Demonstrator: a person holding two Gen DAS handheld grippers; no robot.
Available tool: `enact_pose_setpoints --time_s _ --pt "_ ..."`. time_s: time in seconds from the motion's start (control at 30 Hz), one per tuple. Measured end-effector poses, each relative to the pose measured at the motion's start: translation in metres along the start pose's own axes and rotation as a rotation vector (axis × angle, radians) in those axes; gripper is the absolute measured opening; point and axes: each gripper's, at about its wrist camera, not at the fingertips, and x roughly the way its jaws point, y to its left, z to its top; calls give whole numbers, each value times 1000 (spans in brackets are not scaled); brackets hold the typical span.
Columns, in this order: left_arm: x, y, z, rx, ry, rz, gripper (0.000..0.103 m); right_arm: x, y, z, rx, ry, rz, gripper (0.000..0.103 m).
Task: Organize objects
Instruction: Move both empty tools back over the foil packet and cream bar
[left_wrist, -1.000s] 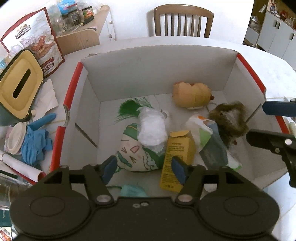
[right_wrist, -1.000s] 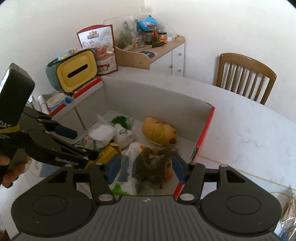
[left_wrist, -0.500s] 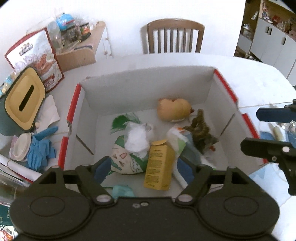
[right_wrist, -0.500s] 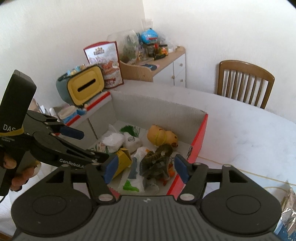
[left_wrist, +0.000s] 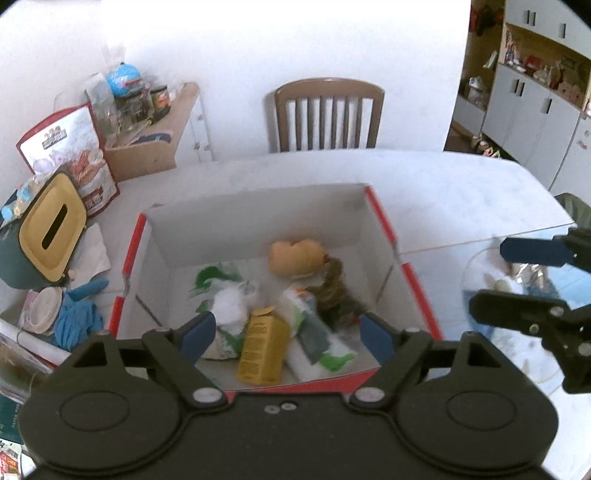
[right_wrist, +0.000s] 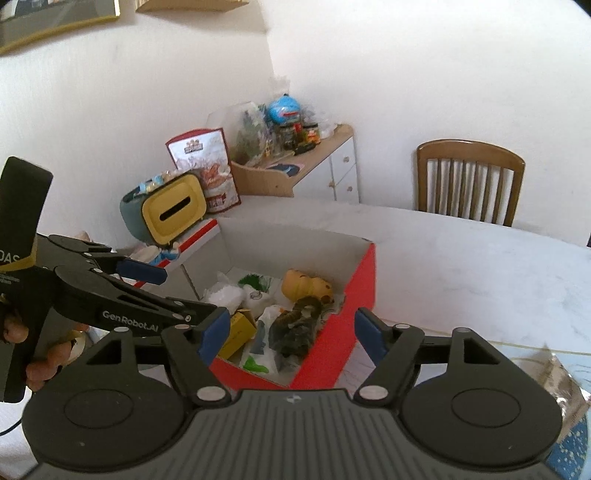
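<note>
A red-edged cardboard box (left_wrist: 384, 221) stands on the white table. Inside lie a yellow carton (left_wrist: 262, 345), an orange plush (left_wrist: 297, 253), a brown furry toy (left_wrist: 334, 291), a white-and-green plush (left_wrist: 229, 314) and a white-green packet (left_wrist: 314, 339). My left gripper (left_wrist: 287, 335) hovers open above the box's near edge, holding nothing. My right gripper (right_wrist: 292, 332) is open and empty too, raised off the box's right side. It looks down on the box's red wall (right_wrist: 332, 350) and the brown toy (right_wrist: 295, 328). A hand holds the left gripper (right_wrist: 177, 291) on the left of that view.
Left of the box sit a yellow-lidded tissue box (left_wrist: 50, 225), blue gloves (left_wrist: 75, 321) and a snack bag (left_wrist: 74, 147). A wooden chair (left_wrist: 327, 114) stands behind the table. A cluttered side cabinet (right_wrist: 295, 166) fills the corner. A foil packet (right_wrist: 565, 376) lies at the right.
Both grippers have lifted up and back from the box, so it looks smaller and further off. Their jaws stand a little wider. The things in the box have not moved.
</note>
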Motion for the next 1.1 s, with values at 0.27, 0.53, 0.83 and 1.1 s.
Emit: enact_pose_setpoints --time_s 0.27,0.53,0.83,1.1 --pt "-21 -36 5 13 -53 -35 92 -46 -27 -12 36 -63 -25 82" --pt "-31 -72 8 52 -90 -67 95 -86 -62 -30 94 -96 -69 85" --pt "-32 -113 9 88 -127 -109 102 -116 -105 -54 156 -106 -140 85" --pt "-22 -149 9 99 -132 -163 102 -133 -148 -75 182 -85 -217 85"
